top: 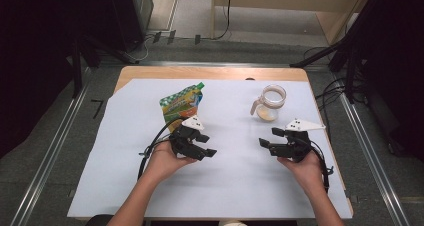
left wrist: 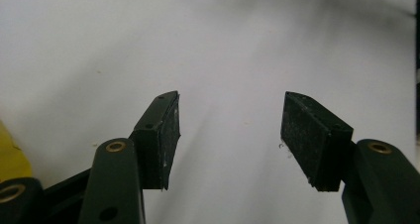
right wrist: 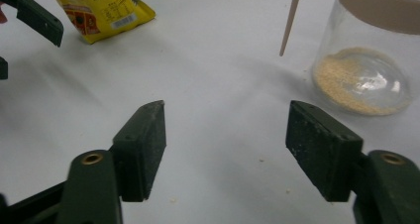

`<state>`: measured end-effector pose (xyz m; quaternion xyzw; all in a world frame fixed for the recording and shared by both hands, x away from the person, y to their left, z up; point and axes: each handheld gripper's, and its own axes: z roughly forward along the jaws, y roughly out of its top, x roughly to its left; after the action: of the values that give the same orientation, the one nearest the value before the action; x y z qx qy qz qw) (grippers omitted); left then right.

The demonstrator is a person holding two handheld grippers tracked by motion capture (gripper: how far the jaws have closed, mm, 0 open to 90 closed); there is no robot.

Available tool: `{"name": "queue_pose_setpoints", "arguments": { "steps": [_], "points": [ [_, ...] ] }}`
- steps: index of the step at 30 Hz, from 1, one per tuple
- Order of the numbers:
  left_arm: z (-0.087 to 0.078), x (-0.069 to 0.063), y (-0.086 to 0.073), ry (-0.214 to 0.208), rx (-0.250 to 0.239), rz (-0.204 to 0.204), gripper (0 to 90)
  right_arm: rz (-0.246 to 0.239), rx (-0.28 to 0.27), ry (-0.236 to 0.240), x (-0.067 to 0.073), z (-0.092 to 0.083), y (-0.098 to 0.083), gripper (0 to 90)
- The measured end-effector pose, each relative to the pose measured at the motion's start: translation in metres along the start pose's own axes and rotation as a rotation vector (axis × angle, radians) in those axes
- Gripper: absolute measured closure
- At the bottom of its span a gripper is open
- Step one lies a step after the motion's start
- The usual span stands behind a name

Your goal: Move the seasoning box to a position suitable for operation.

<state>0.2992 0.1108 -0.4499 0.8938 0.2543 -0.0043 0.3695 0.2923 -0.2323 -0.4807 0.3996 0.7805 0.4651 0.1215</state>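
Both forearms come in over the near edge of the table. Left hand [top: 162, 162] holds the left gripper [top: 207, 151], pointed toward the table's right edge, jaws apart, nothing between the pads [left wrist: 171, 135]. Right hand [top: 305, 168] holds the right gripper [top: 266, 145], pointed toward the left edge, jaws apart and empty.

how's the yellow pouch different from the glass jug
The pouch is an opaque printed packet in yellow and green, lying flat; the jug is clear glass, standing upright, with a beige rim and handle and pale grains in its bottom. The pouch lies near the left gripper, the jug near the right gripper. Both rest untouched on the white sheet.
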Motion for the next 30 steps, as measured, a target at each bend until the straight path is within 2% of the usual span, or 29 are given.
{"name": "queue_pose_setpoints", "arguments": {
  "steps": [2,8,10,14,16,19,25,30],
  "points": [
    [-0.003,0.001,-0.002,-0.019,-0.028,-0.027,40.8,-0.014,0.009,0.014,0.001,0.001,0.0,36.6],
    [-0.008,0.005,-0.005,-0.037,-0.035,-0.05,42.0,-0.019,0.043,0.036,0.01,0.004,0.0,40.5],
    [-0.008,0.004,-0.005,-0.023,-0.028,-0.043,41.9,-0.029,0.047,0.047,0.013,0.004,0.0,41.6],
    [-0.006,0.002,-0.006,-0.027,-0.016,-0.036,41.0,-0.025,0.031,0.041,0.013,0.004,0.001,41.1],
    [-0.005,0.0,-0.006,-0.04,-0.02,-0.027,41.2,-0.003,0.017,0.045,0.012,0.002,0.001,40.8],
    [-0.004,-0.001,-0.005,-0.06,-0.027,-0.039,43.4,0.04,-0.001,0.052,0.008,0.0,0.0,40.4],
    [-0.001,-0.002,-0.006,-0.06,-0.003,-0.028,44.1,0.031,0.001,0.042,0.006,-0.001,-0.001,38.4],
    [-0.003,-0.002,-0.005,-0.058,-0.014,-0.024,43.8,0.022,0.007,0.041,0.005,0.0,-0.001,36.8]
  ]
}}
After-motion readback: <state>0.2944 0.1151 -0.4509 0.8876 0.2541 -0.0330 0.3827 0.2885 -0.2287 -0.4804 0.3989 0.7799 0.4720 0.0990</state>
